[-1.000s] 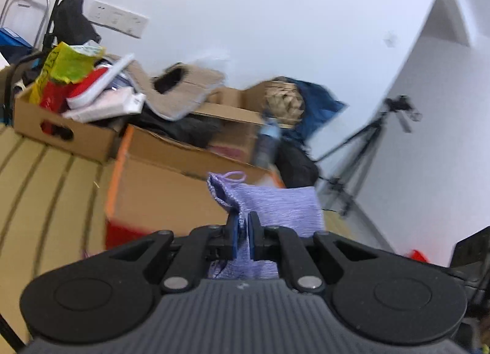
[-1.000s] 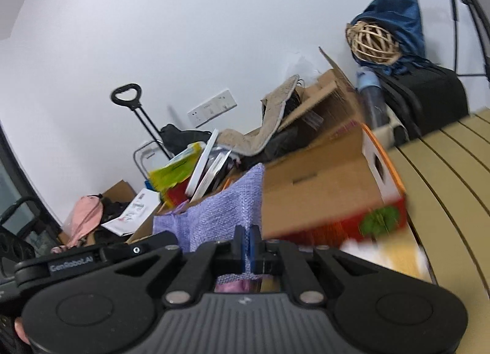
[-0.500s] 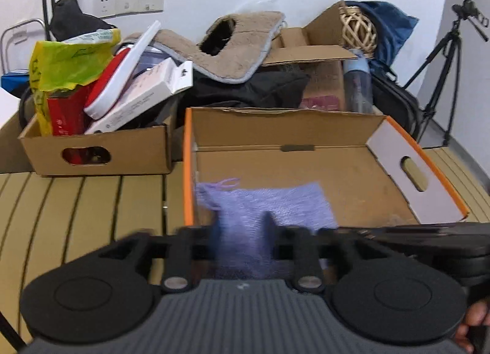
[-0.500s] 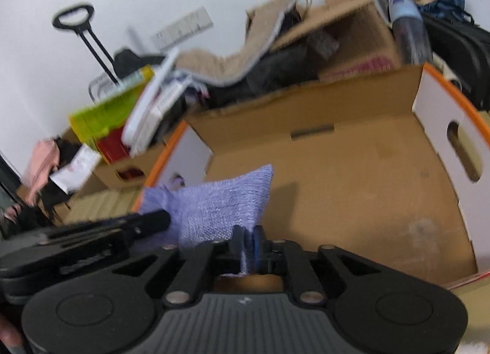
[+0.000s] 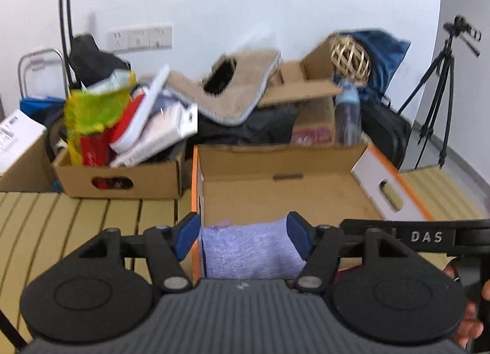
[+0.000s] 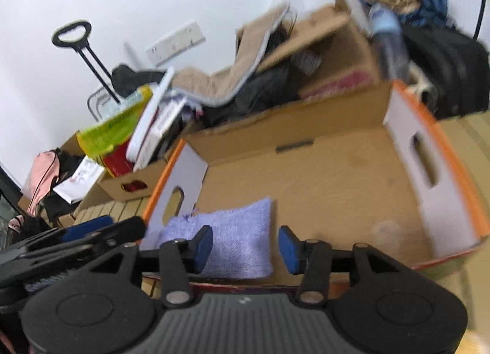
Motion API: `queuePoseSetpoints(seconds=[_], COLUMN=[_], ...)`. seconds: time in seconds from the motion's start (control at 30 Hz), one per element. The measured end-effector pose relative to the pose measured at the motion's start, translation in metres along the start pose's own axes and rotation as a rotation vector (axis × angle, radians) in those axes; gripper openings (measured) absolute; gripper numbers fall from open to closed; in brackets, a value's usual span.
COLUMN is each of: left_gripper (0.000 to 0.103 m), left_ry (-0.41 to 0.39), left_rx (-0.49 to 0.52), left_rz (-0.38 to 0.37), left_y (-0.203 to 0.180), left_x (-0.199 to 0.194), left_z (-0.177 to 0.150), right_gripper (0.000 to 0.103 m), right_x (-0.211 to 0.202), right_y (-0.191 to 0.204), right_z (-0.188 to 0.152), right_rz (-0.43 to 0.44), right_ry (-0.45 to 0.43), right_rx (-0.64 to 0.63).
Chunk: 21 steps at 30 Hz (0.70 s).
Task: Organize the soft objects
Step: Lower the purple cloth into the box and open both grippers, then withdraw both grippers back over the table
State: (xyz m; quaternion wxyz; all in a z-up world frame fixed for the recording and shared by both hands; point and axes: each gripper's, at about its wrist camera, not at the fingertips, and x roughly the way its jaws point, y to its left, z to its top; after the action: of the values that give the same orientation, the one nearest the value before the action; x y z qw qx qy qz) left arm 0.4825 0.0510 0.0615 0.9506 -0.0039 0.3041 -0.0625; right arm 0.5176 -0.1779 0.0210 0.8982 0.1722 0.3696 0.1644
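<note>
A folded purple knit cloth (image 5: 249, 251) lies flat in the near left corner of an open orange-edged cardboard box (image 5: 286, 188). It also shows in the right wrist view (image 6: 232, 245), inside the same box (image 6: 343, 176). My left gripper (image 5: 242, 239) is open, its blue pads spread just above the cloth. My right gripper (image 6: 245, 247) is open too, over the cloth's right edge. Neither one holds anything. The left gripper shows at the left of the right wrist view (image 6: 88, 233).
A second cardboard box (image 5: 122, 175) full of packets and books stands to the left on the slatted yellow table (image 5: 76, 216). More boxes, a beige mat (image 5: 232, 94), a wicker ball (image 5: 349, 57) and a bottle are piled behind. A tripod (image 5: 441, 103) stands at right.
Both grippers carried the purple cloth over the box, lowered it in, and opened. The cloth now lies loose on the box floor.
</note>
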Motion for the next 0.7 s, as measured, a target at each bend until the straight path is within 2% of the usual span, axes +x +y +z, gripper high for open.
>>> queuePoseSetpoints(seconds=[0.1, 0.17, 0.27, 0.3, 0.37, 0.47, 0.53, 0.7], left_gripper=[0.07, 0.082, 0.087, 0.089, 0.094, 0.101, 0.103, 0.103], left_ry=[-0.068, -0.12, -0.21, -0.235, -0.281, -0.35, -0.376, -0.393], left_rx=[0.002, -0.011, -0.032, -0.034, -0.037, -0.047, -0.043, -0.045], left_rz=[0.034, 0.06, 0.084, 0.093, 0.115, 0.12, 0.116, 0.11], left_y=[-0.011, -0.017, -0.024, -0.026, -0.033, -0.046, -0.056, -0.079], left_x=[-0.041, -0.072, -0.127, -0.147, -0.184, -0.231, -0.258, -0.298], left_z=[-0.004, -0.013, -0.036, -0.047, -0.07, -0.108, -0.14, -0.214], right_gripper=[0.056, 0.059, 0.069, 0.072, 0.085, 0.09, 0.092, 0.092], right_x=[-0.043, -0.075, -0.126, -0.147, -0.183, -0.231, -0.256, -0.292], right_y=[-0.001, 0.001, 0.003, 0.004, 0.005, 0.002, -0.006, -0.018], right_z=[-0.001, -0.008, -0.029, -0.041, -0.064, -0.107, -0.137, -0.219], right_rz=[-0.041, -0.076, -0.109, -0.125, -0.165, -0.206, -0.212, -0.192], right_ry=[-0.079, -0.125, -0.192, -0.233, -0.304, -0.409, -0.451, -0.468], right_rx=[-0.019, -0.044, -0.12, -0.158, -0.207, -0.23, -0.198, -0.098])
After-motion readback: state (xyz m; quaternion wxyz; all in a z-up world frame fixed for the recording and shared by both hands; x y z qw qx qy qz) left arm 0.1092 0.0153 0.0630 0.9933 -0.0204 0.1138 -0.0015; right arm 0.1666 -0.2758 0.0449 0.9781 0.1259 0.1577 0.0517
